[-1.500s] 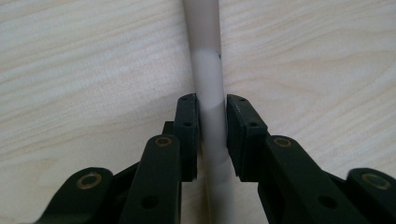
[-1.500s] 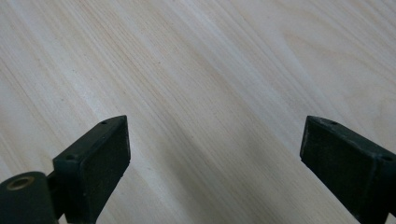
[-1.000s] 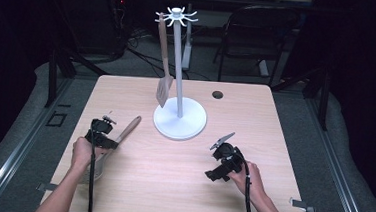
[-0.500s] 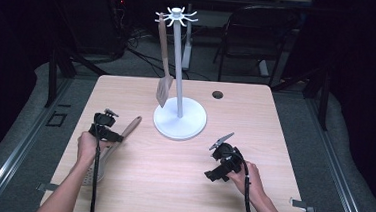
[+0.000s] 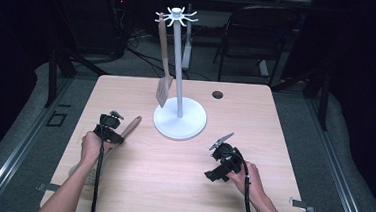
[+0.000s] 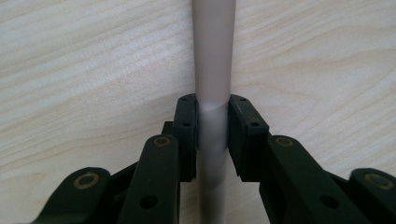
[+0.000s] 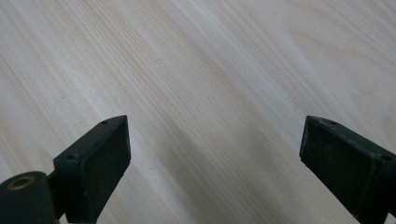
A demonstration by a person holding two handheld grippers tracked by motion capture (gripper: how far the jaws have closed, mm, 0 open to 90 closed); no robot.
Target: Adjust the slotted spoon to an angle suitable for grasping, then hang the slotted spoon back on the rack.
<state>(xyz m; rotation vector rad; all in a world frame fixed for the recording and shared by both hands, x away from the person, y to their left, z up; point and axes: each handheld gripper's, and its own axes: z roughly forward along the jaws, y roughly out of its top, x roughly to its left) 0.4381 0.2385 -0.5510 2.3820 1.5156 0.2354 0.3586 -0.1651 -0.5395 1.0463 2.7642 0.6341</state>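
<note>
The high view looks forward and down from above the person's side onto the whole pale wooden table (image 5: 180,185), far enough back to take in the white utensil stand (image 5: 179,116) and the dark floor beyond. The left gripper view sits very close to that table, looking along its own black fingers (image 6: 187,135) at a pale round wooden handle (image 6: 212,60); the high view shares that handle (image 5: 129,127) at the table's left. The right gripper view looks down its own fingers (image 7: 100,163) at bare wood grain from close by, a patch that the high view has at the table's right.
</note>
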